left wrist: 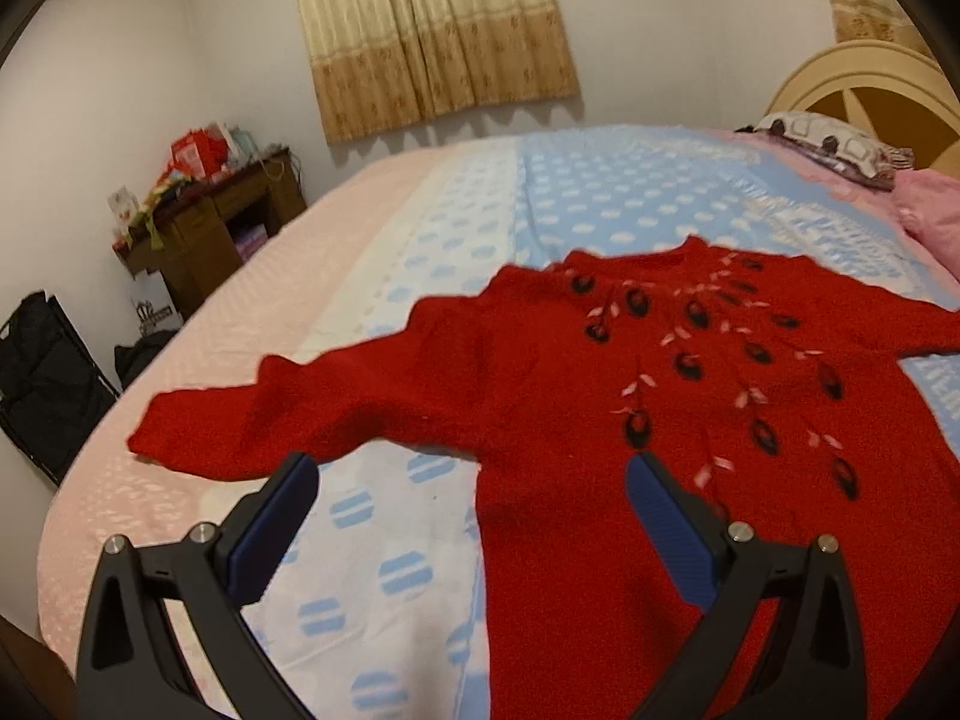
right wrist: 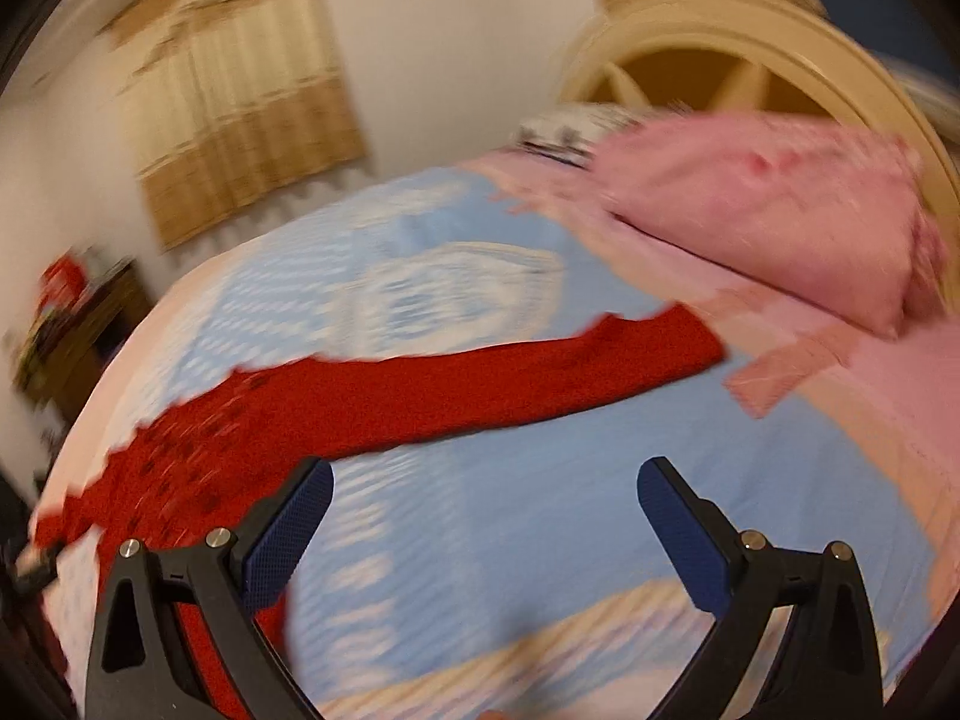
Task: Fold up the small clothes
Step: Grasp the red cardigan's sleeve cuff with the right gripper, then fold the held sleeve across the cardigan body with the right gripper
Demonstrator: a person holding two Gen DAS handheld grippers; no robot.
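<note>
A red knitted sweater (left wrist: 540, 372) is lying flat and face up on the bed (left wrist: 372, 570), spread over a light blue blanket with white oval dots (left wrist: 600, 198). The front of the sweater is showing a pattern of dark buds and pale pink leaves (left wrist: 696, 360) that is fanning out from the neckline. Both sleeves are stretched out to the sides. In the left wrist view, one sleeve (left wrist: 240, 420) is reaching toward the pink edge of the bed, and its cuff is lying on the pink sheet.

The left gripper (left wrist: 474, 480) is hovering above the bed with its two fingers wide apart, and nothing is between them. Its blue pads (left wrist: 273, 531) are not touching the cloth. One finger is standing over the body of the sweater, the other over the blanket, just beside the stretched sleeve.

The right wrist view is blurred. There the right gripper (right wrist: 483, 486) is also standing wide apart and empty, over the blue blanket. The other sleeve (right wrist: 510, 378) is lying ahead of it, pointing toward a pink pillow (right wrist: 780, 210) near the cream headboard (right wrist: 750, 30).

Behind the bed, a beige curtain (left wrist: 432, 30) is hanging on the wall. A dark wooden desk (left wrist: 210, 228) with red boxes on top is standing in the corner, and a black bag (left wrist: 42, 372) is leaning near the wall.
</note>
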